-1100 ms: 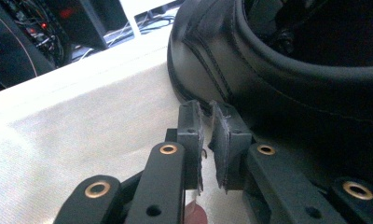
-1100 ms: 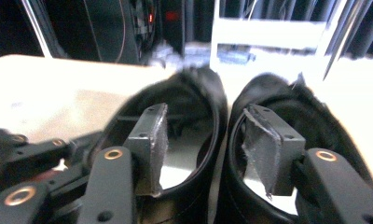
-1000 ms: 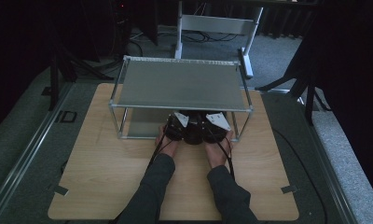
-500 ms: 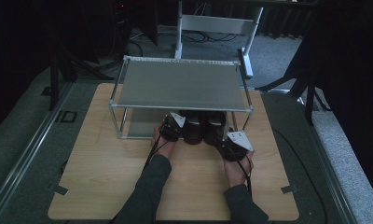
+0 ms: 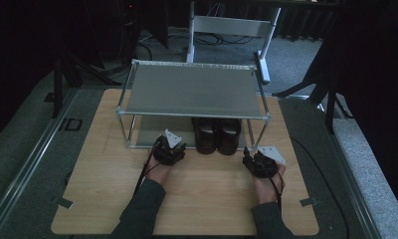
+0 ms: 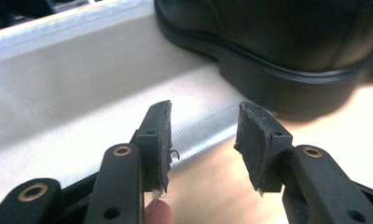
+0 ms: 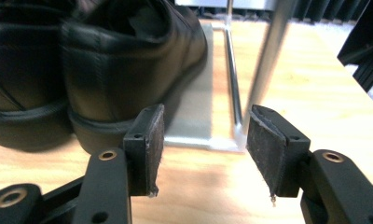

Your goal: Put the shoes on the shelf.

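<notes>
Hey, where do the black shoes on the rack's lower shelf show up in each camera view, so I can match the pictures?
High view: the black shoes sit centre frame, under the rack's top shelf, heels toward the person.
Left gripper view: one shoe's heel, blurred, fills the upper right.
Right gripper view: both heels at upper left.
Shared landmark: the lower shelf, whose pale front edge the shoes rest on.

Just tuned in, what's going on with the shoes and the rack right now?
A person holds tongs in each hand at a wooden table. A pair of black shoes sits on the lower shelf of a metal rack, heels toward the person. The left tongs have just been opening and hold nothing. The right tongs are open too, off to the right of the shoes.
</notes>
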`<action>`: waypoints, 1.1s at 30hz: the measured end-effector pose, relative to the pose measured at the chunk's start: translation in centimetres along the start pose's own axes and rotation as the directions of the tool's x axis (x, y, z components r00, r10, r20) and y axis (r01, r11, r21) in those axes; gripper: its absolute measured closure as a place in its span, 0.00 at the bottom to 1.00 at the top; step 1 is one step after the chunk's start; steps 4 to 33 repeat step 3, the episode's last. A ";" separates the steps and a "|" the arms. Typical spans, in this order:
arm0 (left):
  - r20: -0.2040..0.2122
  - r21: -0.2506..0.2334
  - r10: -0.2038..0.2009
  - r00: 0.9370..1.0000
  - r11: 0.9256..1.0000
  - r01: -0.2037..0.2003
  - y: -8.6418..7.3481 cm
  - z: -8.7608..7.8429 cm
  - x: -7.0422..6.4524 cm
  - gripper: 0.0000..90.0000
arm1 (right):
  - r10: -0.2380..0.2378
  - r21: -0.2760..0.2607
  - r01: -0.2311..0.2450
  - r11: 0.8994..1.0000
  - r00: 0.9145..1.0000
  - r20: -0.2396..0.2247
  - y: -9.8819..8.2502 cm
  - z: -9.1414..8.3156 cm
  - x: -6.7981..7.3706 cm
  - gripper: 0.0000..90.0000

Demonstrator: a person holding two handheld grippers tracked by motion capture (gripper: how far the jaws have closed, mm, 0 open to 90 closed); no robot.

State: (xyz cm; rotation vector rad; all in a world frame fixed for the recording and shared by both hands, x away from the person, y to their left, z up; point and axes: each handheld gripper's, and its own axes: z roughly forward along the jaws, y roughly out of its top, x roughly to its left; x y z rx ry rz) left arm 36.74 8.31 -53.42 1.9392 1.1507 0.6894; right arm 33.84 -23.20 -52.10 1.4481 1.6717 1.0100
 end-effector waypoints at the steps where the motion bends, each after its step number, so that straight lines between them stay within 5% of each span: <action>1: 0.011 -0.002 0.000 1.000 1.000 0.000 -0.2 -0.5 0.1 0.62 | 0.009 0.009 -0.009 1.000 1.000 -0.005 -0.1 0.0 -0.3 0.50; 33: 0.024 -0.008 0.006 1.000 1.000 -0.006 -0.6 -1.3 0.1 0.61 | 0.026 0.032 -0.025 0.999 1.000 -0.012 -0.3 0.1 -0.9 0.50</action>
